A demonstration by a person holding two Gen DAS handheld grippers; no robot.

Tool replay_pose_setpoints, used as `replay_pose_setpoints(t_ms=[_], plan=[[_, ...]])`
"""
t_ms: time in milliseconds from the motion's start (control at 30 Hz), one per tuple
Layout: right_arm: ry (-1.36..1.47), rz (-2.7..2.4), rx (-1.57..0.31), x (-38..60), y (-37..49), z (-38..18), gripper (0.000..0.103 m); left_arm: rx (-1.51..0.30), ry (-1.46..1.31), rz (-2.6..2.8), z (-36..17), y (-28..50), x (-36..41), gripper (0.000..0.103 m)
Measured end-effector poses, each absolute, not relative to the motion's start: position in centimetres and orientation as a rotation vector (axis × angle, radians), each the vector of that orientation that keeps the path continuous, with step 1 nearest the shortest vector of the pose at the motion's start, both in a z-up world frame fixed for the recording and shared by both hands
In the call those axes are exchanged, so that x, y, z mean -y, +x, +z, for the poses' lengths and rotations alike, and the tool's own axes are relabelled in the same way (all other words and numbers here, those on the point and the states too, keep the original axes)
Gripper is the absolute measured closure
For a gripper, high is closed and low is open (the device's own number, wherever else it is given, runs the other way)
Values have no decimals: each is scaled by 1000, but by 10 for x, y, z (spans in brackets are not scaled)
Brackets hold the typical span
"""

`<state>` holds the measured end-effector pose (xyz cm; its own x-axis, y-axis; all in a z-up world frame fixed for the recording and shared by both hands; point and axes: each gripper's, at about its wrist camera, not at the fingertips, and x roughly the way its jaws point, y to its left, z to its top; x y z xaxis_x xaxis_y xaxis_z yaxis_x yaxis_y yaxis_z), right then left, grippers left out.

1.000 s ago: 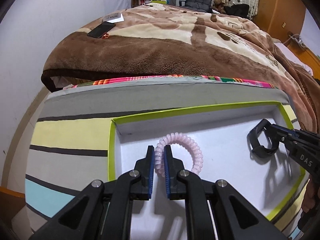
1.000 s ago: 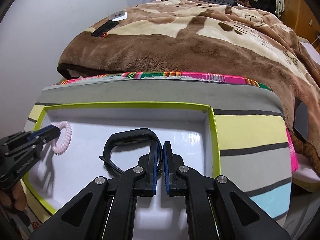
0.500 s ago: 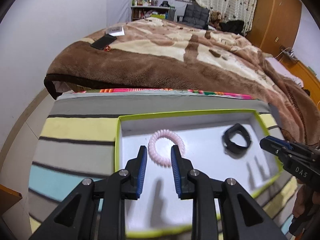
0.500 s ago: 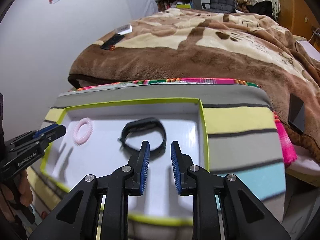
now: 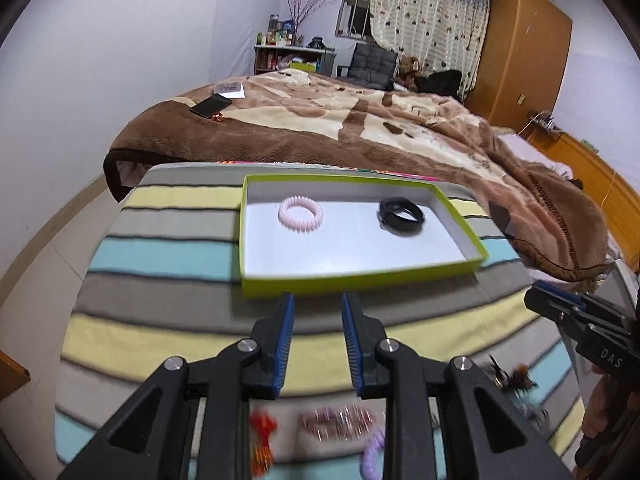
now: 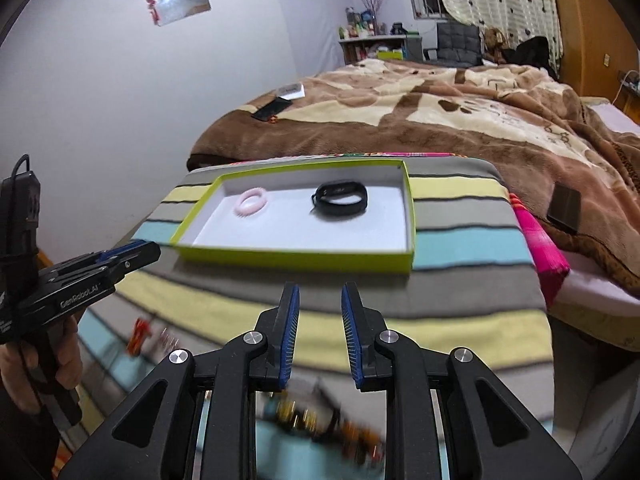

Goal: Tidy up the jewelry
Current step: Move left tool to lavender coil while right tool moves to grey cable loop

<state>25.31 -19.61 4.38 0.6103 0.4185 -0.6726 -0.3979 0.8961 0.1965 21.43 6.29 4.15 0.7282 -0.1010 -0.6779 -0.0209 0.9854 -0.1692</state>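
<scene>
Striped table (image 5: 168, 256): pink coil (image 5: 300, 213) and black band (image 5: 401, 215) boxed; blurred pieces remain at near edge; both tools (image 5: 317, 344) (image 6: 318, 336) part-open, empty.

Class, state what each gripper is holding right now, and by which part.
Nothing. Left gripper and right gripper both stand open and empty.

Striped blanket surface (image 5: 168, 256), green-rimmed tray (image 5: 256, 280) on it, blurred trinkets (image 5: 340, 424) nearer
</scene>
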Motion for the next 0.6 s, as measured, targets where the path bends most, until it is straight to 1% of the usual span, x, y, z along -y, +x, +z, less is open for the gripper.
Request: replay_pose_setpoints(t_ms=[233,600], plan=[[45,479,-725,216,187,39,81,-716,-179,-47,39,160,-55,77],[28,449,-737,236,120,19,81,-695,-162,-48,27,96,-44,77]])
